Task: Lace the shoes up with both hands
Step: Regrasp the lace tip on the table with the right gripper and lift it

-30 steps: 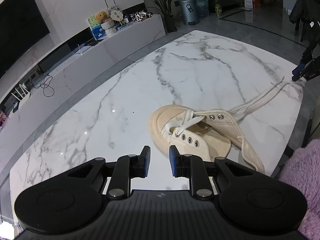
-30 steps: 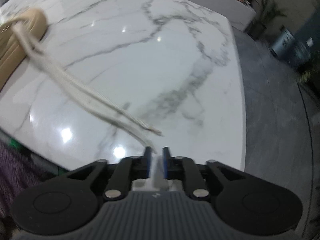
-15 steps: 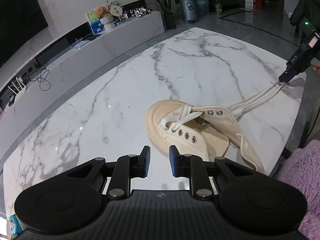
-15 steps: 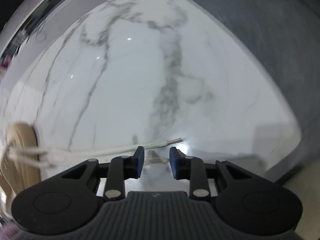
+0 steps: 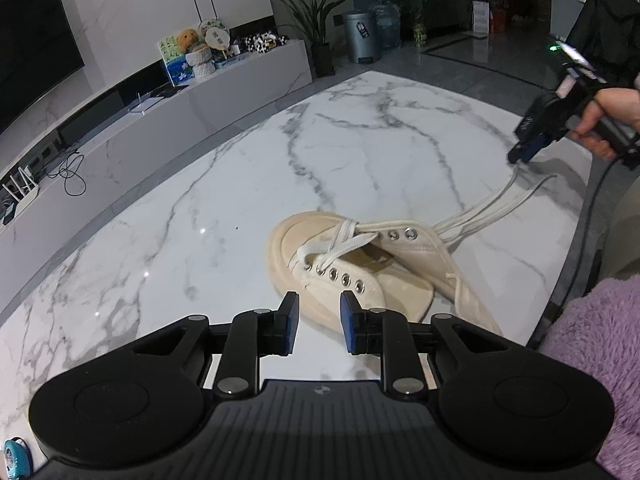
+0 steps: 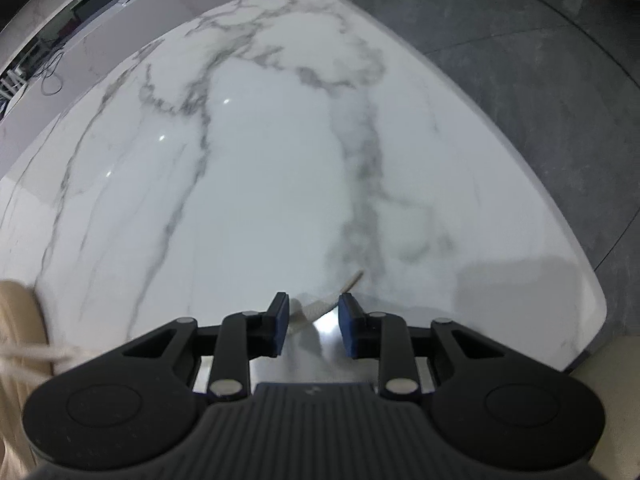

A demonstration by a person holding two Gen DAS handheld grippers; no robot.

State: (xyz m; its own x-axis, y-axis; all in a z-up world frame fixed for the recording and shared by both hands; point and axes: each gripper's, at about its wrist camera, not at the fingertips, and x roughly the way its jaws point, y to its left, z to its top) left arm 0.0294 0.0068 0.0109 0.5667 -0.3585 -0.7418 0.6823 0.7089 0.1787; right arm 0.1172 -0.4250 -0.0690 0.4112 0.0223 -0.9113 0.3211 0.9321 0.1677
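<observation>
Probably a home living room: wall television (image 5: 32, 40), media console (image 5: 224, 92), potted plant (image 5: 310, 20).

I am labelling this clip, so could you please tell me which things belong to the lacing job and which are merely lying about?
Job: cream canvas shoe, white flat laces, left gripper, right gripper.
Lying about: grey pedal bin, stuffed toys, potted plant.

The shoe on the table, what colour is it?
Cream, with white laces; the shoe shows best in the left wrist view.

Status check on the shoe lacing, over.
Left claw open, empty, near shoe. Right claw open over lace end, not pinched. Nothing in the way.
</observation>
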